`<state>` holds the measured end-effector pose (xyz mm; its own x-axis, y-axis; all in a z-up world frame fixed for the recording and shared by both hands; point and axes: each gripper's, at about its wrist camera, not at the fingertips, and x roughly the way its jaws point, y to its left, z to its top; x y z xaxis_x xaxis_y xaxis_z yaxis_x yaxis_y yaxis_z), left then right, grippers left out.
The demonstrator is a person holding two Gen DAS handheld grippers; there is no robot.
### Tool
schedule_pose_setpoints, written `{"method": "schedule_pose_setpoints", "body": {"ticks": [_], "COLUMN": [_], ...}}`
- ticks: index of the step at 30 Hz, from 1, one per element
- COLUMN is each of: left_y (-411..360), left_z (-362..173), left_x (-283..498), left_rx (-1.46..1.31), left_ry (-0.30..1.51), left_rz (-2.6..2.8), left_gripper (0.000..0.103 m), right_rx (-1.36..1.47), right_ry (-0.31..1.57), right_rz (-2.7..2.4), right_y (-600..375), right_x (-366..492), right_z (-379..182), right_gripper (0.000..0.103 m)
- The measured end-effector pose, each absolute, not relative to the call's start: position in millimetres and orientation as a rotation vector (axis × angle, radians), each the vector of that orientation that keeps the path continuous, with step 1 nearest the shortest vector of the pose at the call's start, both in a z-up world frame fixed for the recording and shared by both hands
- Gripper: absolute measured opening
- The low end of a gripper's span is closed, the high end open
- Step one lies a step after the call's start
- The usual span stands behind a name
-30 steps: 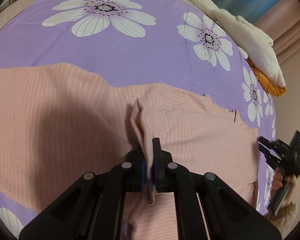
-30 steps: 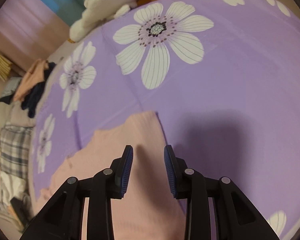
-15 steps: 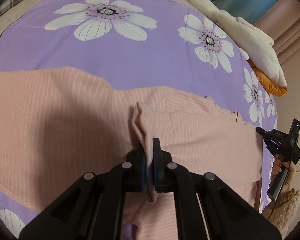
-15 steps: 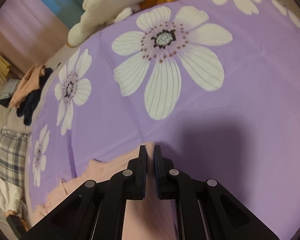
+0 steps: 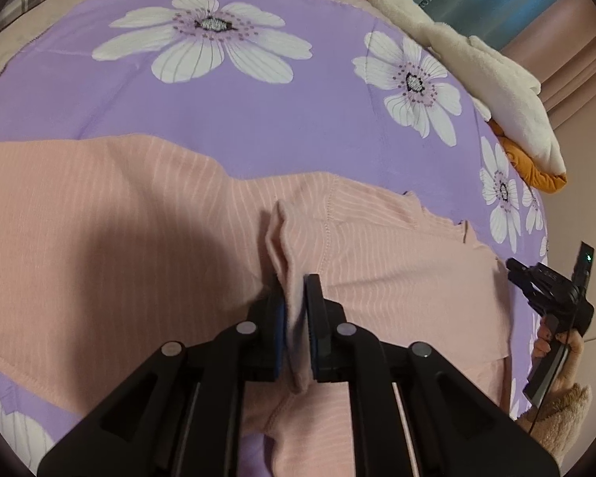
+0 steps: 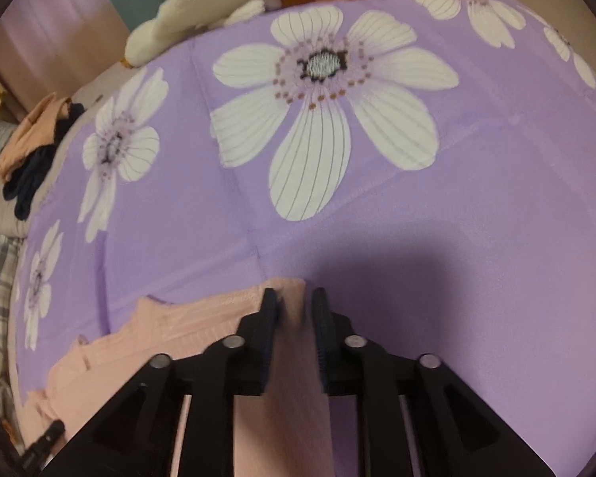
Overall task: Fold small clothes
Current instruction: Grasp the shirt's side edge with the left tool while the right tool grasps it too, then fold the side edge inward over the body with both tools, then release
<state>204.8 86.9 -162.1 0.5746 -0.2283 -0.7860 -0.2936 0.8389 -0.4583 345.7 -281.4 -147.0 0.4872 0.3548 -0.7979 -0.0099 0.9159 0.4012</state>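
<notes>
Lying across the near half of the purple flowered bedspread point(image 5: 258, 91): one pink striped garment point(image 5: 119, 230), spread mostly flat, no completed fold visible. Left gripper point(image 5: 296, 314): tongs clamped on a raised pinch of the garment's cloth, mid-piece beside a stitched seam. Right gripper point(image 6: 294, 318): tongs narrowed about the garment's far corner point(image 6: 290, 290), pink cloth between the pads; contact looks made, though blur leaves firmness uncertain. Progress, as judged: both corners taken, folding proper not yet begun; lifting, carrying over and smoothing remain. Also present: cream plush toy point(image 5: 492, 91) at the bedspread's far edge; clothes heap point(image 6: 35, 147) beyond its left edge.
</notes>
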Motion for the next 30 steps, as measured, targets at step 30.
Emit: {"method": "schedule_pose_setpoints", "body": {"ticks": [30], "left_y": [76.9], "left_z": [-173.8], "left_x": [180.5], "left_rx": [-0.596], "left_ry": [1.023], "left_rz": [0.03], "left_gripper": [0.009], "right_rx": [0.32], "right_ry": [1.136], "right_rz": [0.211], "right_y": [-277.5], "right_x": [251.8], "right_z": [-165.7], "right_gripper": [0.009]}}
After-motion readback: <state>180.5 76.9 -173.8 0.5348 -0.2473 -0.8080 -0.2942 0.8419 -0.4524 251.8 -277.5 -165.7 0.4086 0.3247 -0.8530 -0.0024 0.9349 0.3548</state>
